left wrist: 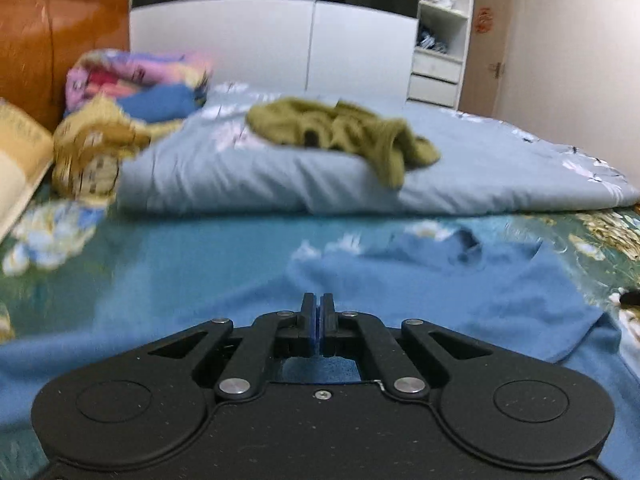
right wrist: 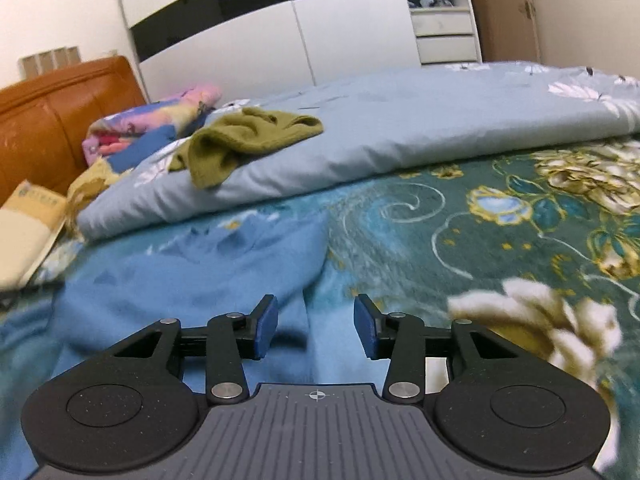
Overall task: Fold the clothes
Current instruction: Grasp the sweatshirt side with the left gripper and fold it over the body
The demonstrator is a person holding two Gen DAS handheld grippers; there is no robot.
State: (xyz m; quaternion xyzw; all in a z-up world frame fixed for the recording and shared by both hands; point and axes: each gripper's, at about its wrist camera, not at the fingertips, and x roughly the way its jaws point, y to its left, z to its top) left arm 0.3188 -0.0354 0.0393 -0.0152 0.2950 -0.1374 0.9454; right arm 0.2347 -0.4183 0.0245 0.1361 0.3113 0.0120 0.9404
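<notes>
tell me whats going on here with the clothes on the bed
A person with a gripper in each hand is folding clothes on a bed. A blue shirt lies spread on the flowered sheet. The left gripper is shut just over the shirt; whether it pinches cloth is unclear. The right gripper is open above the shirt's edge. A green garment waits crumpled on the pale blue quilt behind.

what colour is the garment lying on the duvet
Olive green; it shows best in the right wrist view, crumpled on the pale blue duvet.
</notes>
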